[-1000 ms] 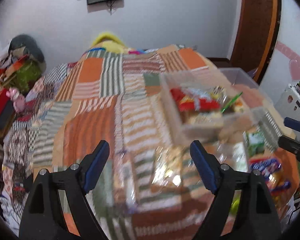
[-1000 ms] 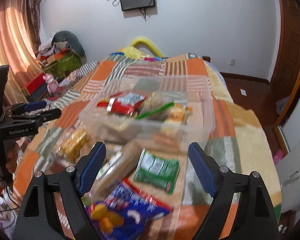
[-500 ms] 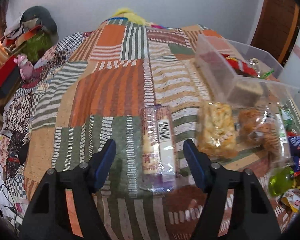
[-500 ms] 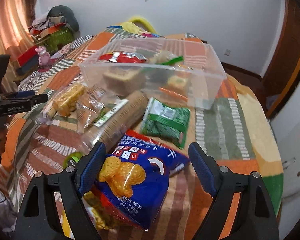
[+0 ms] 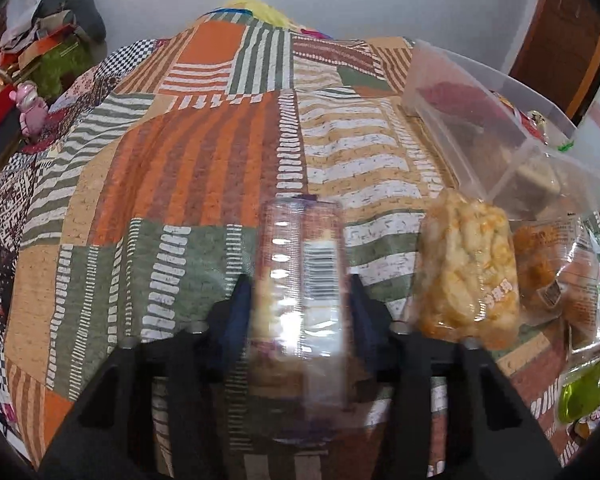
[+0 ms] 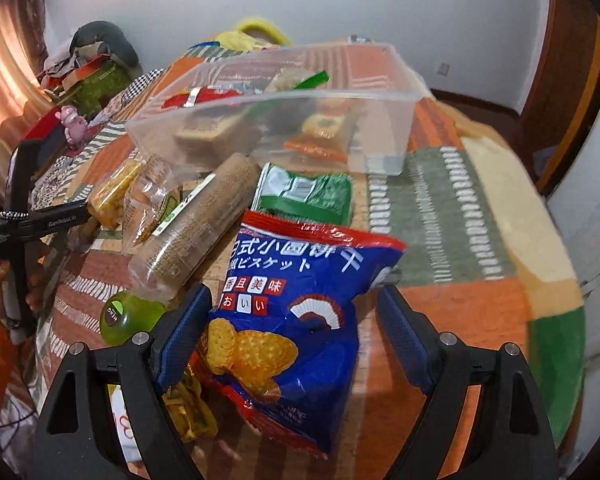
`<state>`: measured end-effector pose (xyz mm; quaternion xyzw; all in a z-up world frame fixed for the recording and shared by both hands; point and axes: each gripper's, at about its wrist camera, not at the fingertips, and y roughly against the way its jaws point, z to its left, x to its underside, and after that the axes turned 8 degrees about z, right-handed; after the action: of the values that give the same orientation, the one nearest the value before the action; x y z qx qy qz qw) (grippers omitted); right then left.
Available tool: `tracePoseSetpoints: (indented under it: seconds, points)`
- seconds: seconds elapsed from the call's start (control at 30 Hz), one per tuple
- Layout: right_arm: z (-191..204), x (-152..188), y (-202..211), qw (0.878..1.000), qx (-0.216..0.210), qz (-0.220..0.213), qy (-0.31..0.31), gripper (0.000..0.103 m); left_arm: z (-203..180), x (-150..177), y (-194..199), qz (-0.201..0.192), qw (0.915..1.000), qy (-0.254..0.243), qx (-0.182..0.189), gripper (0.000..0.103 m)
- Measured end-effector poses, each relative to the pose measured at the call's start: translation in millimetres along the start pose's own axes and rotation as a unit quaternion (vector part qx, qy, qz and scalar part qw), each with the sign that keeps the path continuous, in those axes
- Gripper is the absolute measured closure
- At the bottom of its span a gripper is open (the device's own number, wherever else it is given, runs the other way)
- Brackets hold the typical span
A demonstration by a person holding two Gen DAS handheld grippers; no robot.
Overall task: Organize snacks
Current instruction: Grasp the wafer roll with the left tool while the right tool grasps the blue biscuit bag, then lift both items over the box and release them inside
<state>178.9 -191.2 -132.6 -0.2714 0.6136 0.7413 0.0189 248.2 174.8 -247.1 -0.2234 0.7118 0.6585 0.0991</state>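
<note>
In the left wrist view my left gripper is shut on a clear wrapped snack pack with a barcode, held between the fingers above the patchwork bedspread. In the right wrist view my right gripper is open, its fingers either side of a blue biscuit bag lying on the bed. A clear plastic bin with several snacks inside stands behind it and also shows in the left wrist view.
A yellow puffed snack pack and a clear pastry pack lie right of the left gripper. A brown biscuit roll, a green packet and a green round item lie near the blue bag. A white cabinet stands right.
My left gripper moved forward and closed on the barcode snack pack. My right gripper moved down and forward until its open fingers straddle the blue biscuit bag.
</note>
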Motion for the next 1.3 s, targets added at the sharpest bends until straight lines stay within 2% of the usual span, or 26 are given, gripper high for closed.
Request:
tracePoseSetpoints:
  seconds: [0.1,0.27,0.5,0.83,1.0,1.3]
  points:
    - [0.0,2.8,-3.0,1.000,-0.014,0.001,-0.008,0.029,-1.0,1.1,1.5,-0.001,1.0000,-0.003,-0.004,0.058]
    - [3.8,4.8,3.9,1.000,-0.017,-0.017,0.004,0.050,-0.1,6.0,13.6,-0.007,0.9997,-0.001,-0.022,0.058]
    - [1.1,3.1,21.5,0.999,-0.018,-0.046,0.004,0.052,-8.7,3.7,58.2,-0.044,0.9987,-0.002,-0.024,0.058]
    - [-12.1,-18.8,51.8,0.994,-0.014,-0.107,0.007,0.052,-55.8,-20.1,116.0,-0.101,0.9945,-0.020,0.019,0.058]
    - [-17.2,-37.2,59.3,0.991,-0.011,-0.135,0.011,0.052,-82.0,-36.1,127.3,-0.117,0.9922,-0.029,0.032,0.058]
    - [-24.7,-77.7,58.3,0.984,0.002,-0.175,0.021,0.052,-122.1,-70.4,123.3,-0.126,0.9897,-0.054,0.042,0.058]
